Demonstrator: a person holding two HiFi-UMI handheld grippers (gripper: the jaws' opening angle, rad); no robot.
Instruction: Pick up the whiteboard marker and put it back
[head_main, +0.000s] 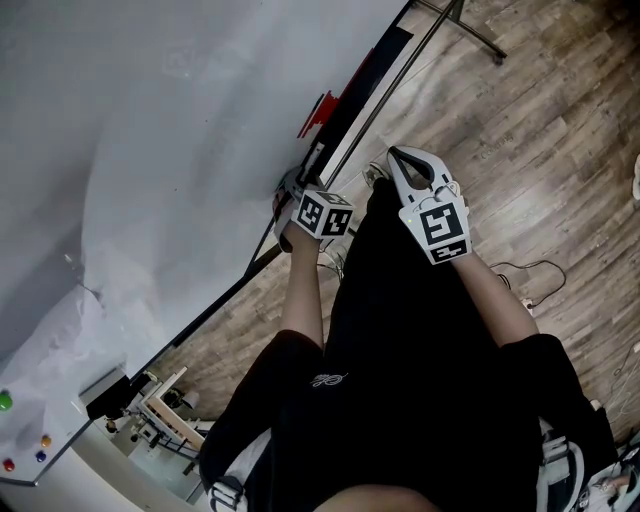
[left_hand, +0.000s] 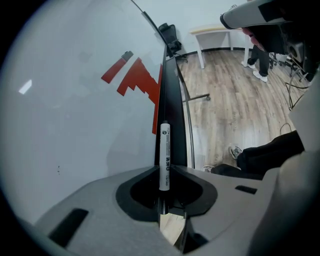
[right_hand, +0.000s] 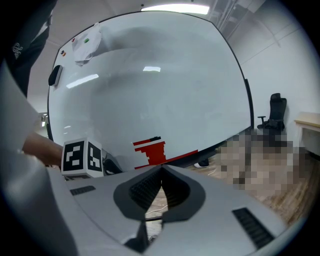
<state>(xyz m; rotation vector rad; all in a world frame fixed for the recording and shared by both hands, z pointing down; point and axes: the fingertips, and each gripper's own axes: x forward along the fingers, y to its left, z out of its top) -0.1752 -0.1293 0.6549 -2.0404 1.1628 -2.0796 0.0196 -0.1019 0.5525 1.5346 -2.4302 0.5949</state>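
Observation:
The whiteboard marker (left_hand: 164, 155), white with a dark tip, sticks out forward from between the jaws of my left gripper (left_hand: 164, 172), which is shut on it. The marker lines up lengthwise over the black tray (left_hand: 172, 100) along the whiteboard's (left_hand: 75, 115) bottom edge; I cannot tell if they touch. From the head view, the left gripper (head_main: 296, 192) is at the tray (head_main: 345, 105), next to a red shape (head_main: 318, 112) on the board. My right gripper (head_main: 395, 155) hovers beside it over the floor, a little off the board. Its jaws (right_hand: 161, 170) are shut with nothing between them.
Wood floor lies to the right of the board, with the stand's metal legs (head_main: 470, 25) and a cable (head_main: 530, 270). Coloured magnets (head_main: 6, 401) and a crumpled paper (head_main: 60, 330) sit on the board. An office chair (left_hand: 170, 35), a table (left_hand: 215, 31) and a standing person's legs (left_hand: 260, 55) are farther off.

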